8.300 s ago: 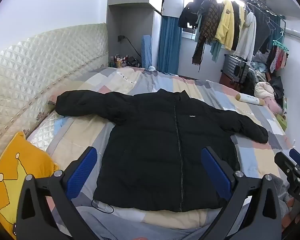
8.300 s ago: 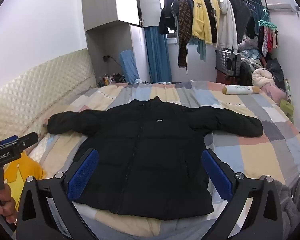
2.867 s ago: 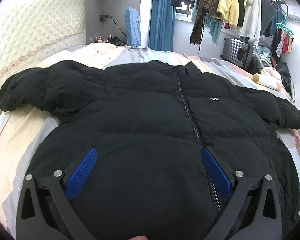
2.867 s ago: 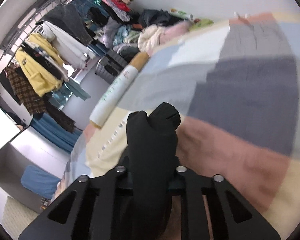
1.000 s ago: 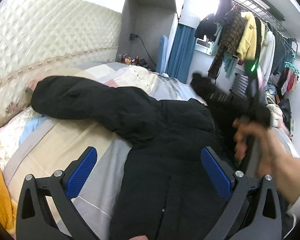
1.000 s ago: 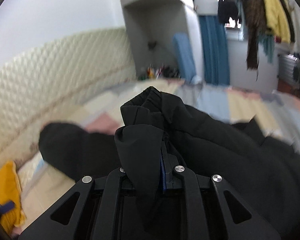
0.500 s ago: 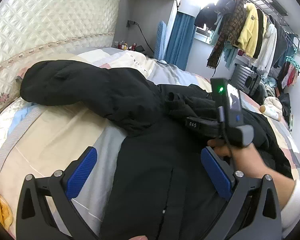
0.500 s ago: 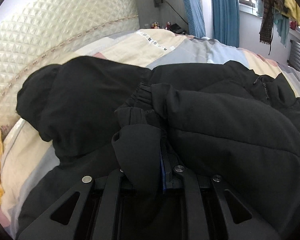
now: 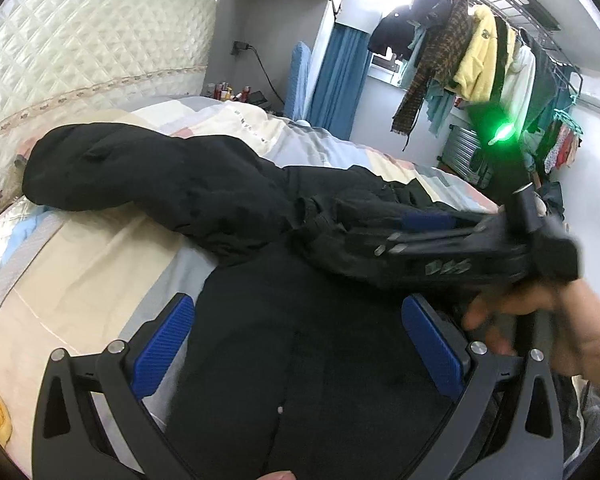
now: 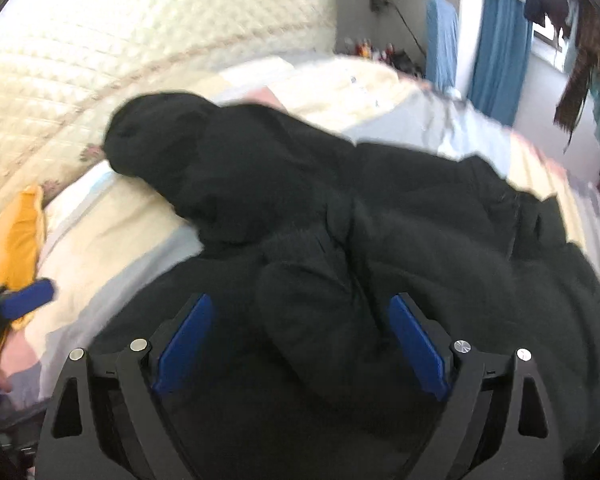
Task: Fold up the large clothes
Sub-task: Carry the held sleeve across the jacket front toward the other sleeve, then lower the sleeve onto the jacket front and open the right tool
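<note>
A black puffer jacket lies on the bed. Its right sleeve is folded across the chest, with the cuff lying between my right fingers. Its left sleeve still stretches out toward the headboard. My left gripper is open and empty over the jacket's lower body. My right gripper is open just above the folded sleeve; it also shows in the left wrist view, held in a hand.
A quilted cream headboard runs along the left. A yellow cushion lies at the bed's left edge. The patchwork bedsheet is bare beside the jacket. Clothes hang on a rack at the back right.
My right gripper has opened and let go of the right sleeve, which now rests across the jacket's chest. The right gripper has drawn back a little. My left gripper stays open.
</note>
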Motion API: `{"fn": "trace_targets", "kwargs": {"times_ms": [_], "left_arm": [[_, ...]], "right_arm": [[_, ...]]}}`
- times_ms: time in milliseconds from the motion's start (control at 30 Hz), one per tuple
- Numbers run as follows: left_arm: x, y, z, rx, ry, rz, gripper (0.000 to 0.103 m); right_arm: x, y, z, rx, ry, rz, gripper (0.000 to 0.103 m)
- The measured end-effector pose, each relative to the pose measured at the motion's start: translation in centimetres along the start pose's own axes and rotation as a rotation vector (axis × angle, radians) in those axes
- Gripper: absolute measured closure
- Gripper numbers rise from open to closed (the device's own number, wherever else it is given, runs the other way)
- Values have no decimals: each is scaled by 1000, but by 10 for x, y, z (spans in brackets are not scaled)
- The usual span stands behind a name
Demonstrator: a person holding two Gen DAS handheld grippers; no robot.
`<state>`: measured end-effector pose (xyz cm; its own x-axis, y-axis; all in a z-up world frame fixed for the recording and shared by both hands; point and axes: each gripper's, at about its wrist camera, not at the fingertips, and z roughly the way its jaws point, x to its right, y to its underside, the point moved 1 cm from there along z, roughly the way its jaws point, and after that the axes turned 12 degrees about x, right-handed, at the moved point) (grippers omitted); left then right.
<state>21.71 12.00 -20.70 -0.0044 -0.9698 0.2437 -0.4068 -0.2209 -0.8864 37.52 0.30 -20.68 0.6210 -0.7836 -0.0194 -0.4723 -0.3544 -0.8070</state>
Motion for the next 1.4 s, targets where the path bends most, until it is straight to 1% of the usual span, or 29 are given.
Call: {"fn": "trace_targets", "kwargs": {"times_ms": [100, 167, 267, 367, 500, 600, 700, 867, 900, 1033, 1067, 1100, 1167, 1233, 1267, 1333, 1400], "left_arm": [[7, 2, 0, -4, 3, 20, 0], [13, 4, -2, -3, 16, 26, 0], [23, 5, -4, 4, 39, 28, 0], [33, 8, -3, 3, 54, 30, 0], [47, 11, 1, 6, 64, 54, 0], [55, 15, 6, -2, 73, 57, 0], [58, 19, 12, -10, 78, 49, 0], [62, 23, 20, -14, 54, 50, 0], [63, 23, 21, -16, 50, 50, 0], [67, 24, 23, -15, 38, 58, 0], [68, 24, 23, -13, 34, 64, 0], [68, 25, 23, -13, 30, 70, 0], [69, 27, 23, -19, 21, 76, 0], [70, 27, 22, -23, 13, 77, 0], [71, 28, 22, -30, 5, 85, 0], [73, 28, 21, -38, -10, 97, 0], [73, 28, 16, -27, -5, 93, 0]], "right_arm": [[11, -8, -32, 75, 28, 24, 13], [27, -10, -57, 132, 75, 25, 13], [54, -4, -87, 190, 149, 46, 13], [97, 13, -116, 234, 227, 121, 15], [145, 44, -139, 272, 337, 227, 16], [177, 75, -144, 263, 397, 291, 16], [201, 105, -142, 224, 431, 345, 19], [225, 151, -139, 156, 476, 384, 22], [227, 155, -139, 145, 481, 389, 24], [233, 168, -136, 82, 511, 382, 25], [234, 170, -134, 69, 515, 381, 27], [234, 170, -132, 66, 513, 379, 31], [235, 168, -128, 74, 514, 364, 35], [237, 165, -128, 102, 518, 353, 48], [239, 164, -129, 116, 519, 362, 51], [246, 160, -136, 159, 516, 401, 62], [250, 154, -143, 186, 525, 407, 65]]}}
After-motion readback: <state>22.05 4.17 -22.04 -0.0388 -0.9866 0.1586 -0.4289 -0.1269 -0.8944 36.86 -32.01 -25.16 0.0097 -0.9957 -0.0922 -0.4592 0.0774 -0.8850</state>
